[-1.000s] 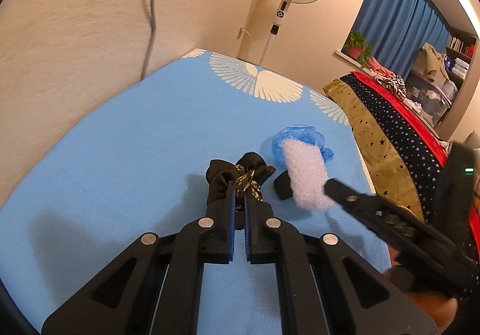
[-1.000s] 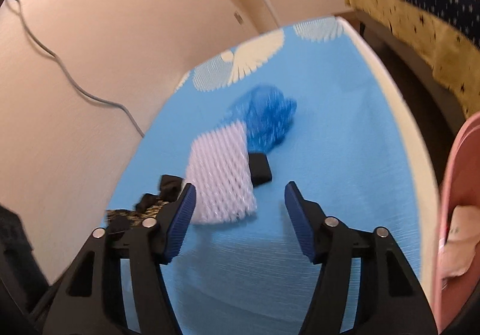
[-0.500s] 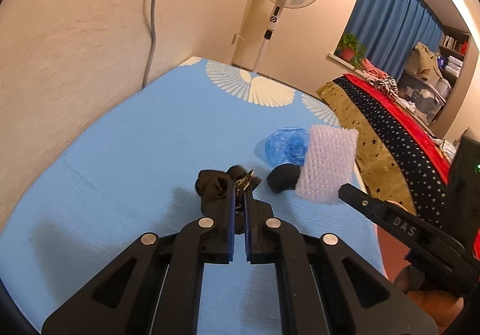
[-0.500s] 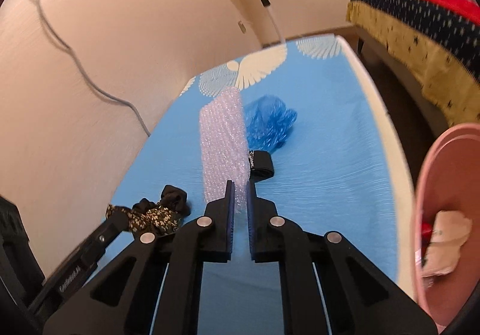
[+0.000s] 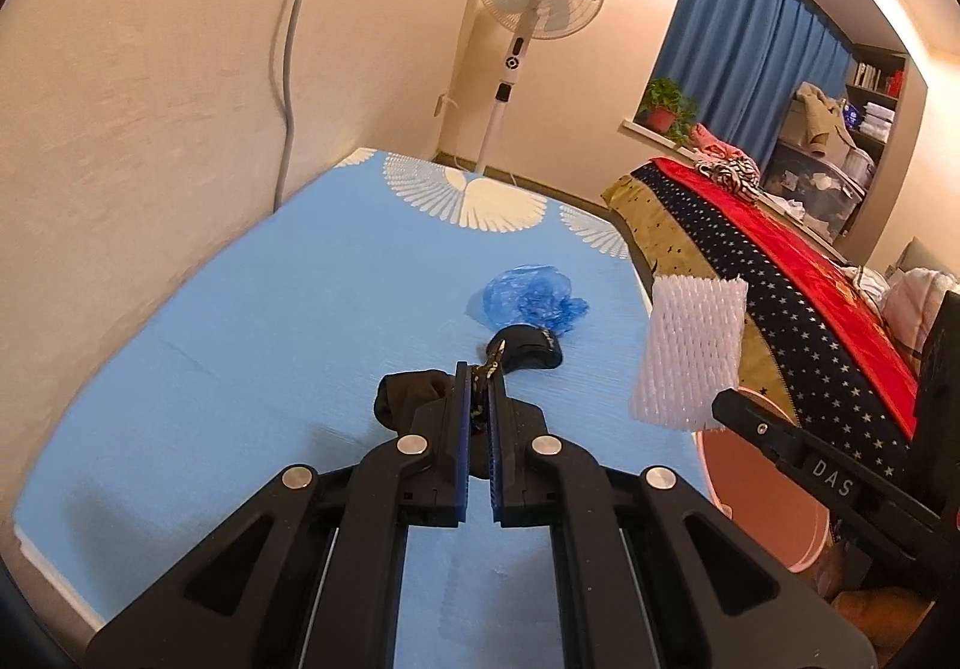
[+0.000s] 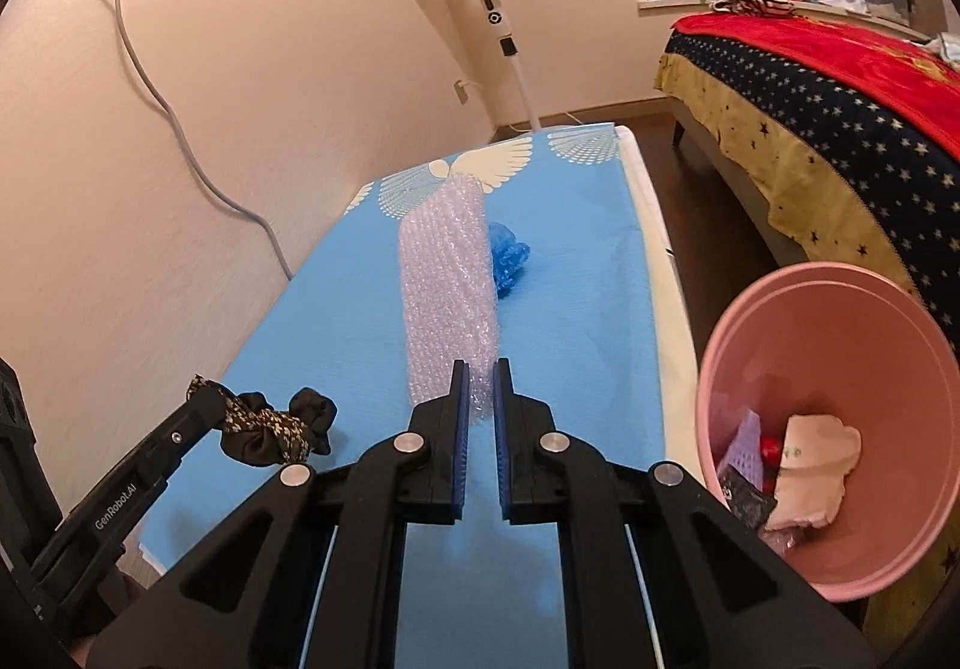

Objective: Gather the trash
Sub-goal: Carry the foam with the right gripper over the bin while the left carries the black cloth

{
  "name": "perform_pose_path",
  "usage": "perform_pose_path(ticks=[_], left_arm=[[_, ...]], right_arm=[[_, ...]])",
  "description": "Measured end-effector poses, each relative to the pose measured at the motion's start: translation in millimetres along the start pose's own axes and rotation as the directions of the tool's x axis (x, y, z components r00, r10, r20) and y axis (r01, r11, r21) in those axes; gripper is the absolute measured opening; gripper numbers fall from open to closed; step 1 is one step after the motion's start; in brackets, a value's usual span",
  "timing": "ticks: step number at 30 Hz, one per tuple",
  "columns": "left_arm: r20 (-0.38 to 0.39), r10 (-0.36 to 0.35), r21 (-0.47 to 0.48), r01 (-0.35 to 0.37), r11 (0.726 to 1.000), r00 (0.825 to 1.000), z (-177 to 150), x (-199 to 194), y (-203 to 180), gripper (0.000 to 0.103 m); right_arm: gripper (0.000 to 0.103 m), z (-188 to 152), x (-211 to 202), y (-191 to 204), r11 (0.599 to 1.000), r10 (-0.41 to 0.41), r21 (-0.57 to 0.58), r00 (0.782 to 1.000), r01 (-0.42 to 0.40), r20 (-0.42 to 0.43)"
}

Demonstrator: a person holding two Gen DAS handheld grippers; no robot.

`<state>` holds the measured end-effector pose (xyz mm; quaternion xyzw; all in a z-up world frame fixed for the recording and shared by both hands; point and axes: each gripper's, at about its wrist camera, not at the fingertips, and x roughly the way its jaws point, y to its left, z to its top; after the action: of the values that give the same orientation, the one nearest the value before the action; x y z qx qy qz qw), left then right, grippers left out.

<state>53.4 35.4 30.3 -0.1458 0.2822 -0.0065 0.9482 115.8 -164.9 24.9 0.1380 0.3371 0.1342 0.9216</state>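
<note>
Ahead of the left gripper (image 5: 477, 387) lies a small black pouch (image 5: 531, 350), a crumpled blue plastic bag (image 5: 528, 300) beyond; right of the right gripper (image 6: 480, 387) stands a pink plastic bin (image 6: 756, 321).

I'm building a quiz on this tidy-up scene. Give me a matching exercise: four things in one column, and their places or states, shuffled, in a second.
Things:
1. white foam net sleeve
2. dark scrunchie
3. blue plastic bag
4. pink bin

Places or states:
A. lying loose on the blue table cover
B. clamped in the left hand-held gripper
C. beside the table, with trash already inside
D. clamped in the right hand-held gripper, lifted off the cover

Pairs: 1-D, 2-B, 3-A, 4-C
</note>
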Motion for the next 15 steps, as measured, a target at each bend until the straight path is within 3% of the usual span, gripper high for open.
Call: perform_pose_path(ticks=[15], left_arm=[[0.03, -0.031, 0.059, 0.03, 0.998, 0.999, -3, -29, -16, 0.005]], right_arm=[[0.008, -9, -53, -6, 0.999, -0.046, 0.004, 0.997, 0.045, 0.06]])
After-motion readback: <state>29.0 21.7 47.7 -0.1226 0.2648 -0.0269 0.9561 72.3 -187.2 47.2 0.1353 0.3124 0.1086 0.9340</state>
